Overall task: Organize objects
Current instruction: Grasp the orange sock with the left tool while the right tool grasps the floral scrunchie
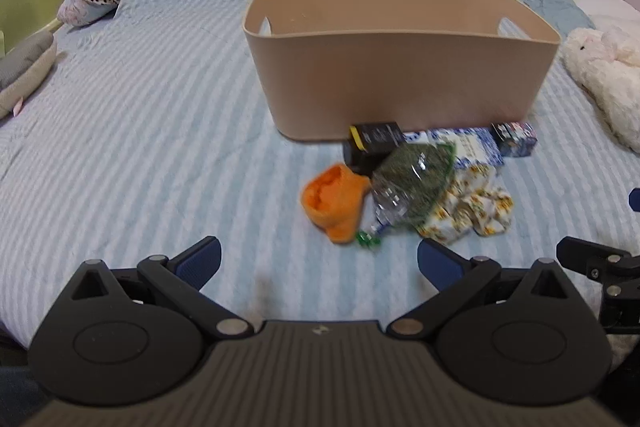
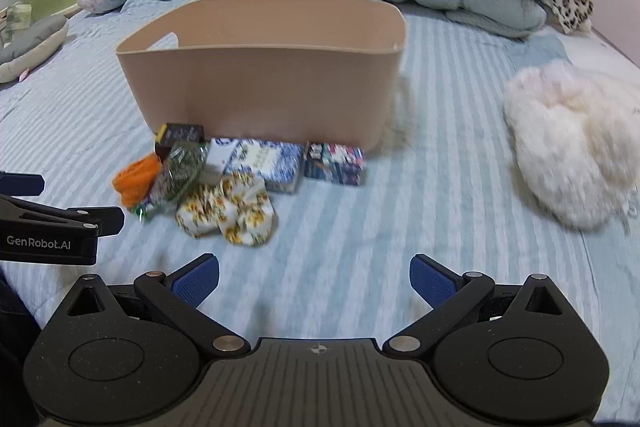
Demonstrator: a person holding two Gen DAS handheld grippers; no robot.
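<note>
Now both grippers, left (image 1: 318, 263) and right (image 2: 314, 277), hover spread wide and empty; clutter (orange cloth (image 1: 334, 201), boxes (image 2: 334, 163)) sits just before the bin (image 1: 400, 83).

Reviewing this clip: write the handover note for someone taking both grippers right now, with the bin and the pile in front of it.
Left gripper: open, holding nothing, low over the striped bedspread, short of the pile.
Right gripper: open, holding nothing, beside the left one.
Tan bin: upright on the bed; no contents visible from these angles.
Pile in front of the bin: orange cloth, clear bag of green stuff, sunflower-print cloth, black box, blue-and-white box, small dark printed box.
Done: nothing evident.
Left: likely every piece goes into the bin.
</note>
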